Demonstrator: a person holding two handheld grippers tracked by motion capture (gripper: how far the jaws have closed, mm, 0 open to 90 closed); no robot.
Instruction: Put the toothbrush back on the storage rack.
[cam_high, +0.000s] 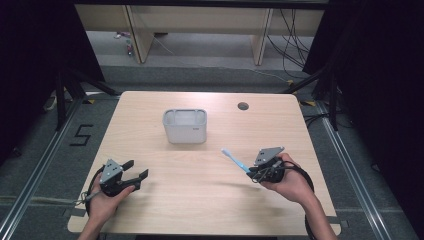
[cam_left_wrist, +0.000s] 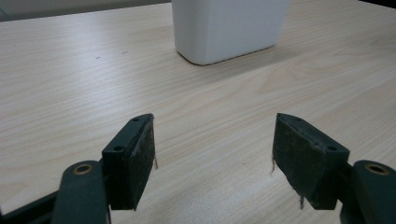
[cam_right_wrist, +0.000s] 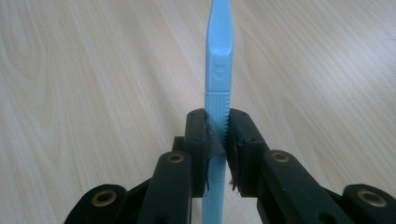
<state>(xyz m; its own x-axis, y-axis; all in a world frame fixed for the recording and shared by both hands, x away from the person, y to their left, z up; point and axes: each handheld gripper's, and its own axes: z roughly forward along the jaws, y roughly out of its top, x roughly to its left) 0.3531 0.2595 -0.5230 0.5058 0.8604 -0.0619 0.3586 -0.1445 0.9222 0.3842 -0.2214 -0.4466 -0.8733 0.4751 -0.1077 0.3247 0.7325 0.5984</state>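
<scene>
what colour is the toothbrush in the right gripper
Light blue toothbrush, clearest in the right gripper view, clamped between the right gripper jaws.

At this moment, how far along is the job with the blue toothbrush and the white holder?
Done: the right gripper is shut on the blue toothbrush, lifted clear of the table. In hand: it points toward the white holder but remains short of it. Left: carrying and dropping it in, probably. The left gripper is open, holding nothing.

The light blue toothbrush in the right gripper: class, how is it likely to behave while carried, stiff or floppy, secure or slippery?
The toothbrush probably stays stiff: it juts straight from the right gripper without sagging. It looks thin and plastic, so likely light. The ribbed handle between the pads should resist slipping, though such a narrow grip could let it pivot if it bumps the white container.
</scene>
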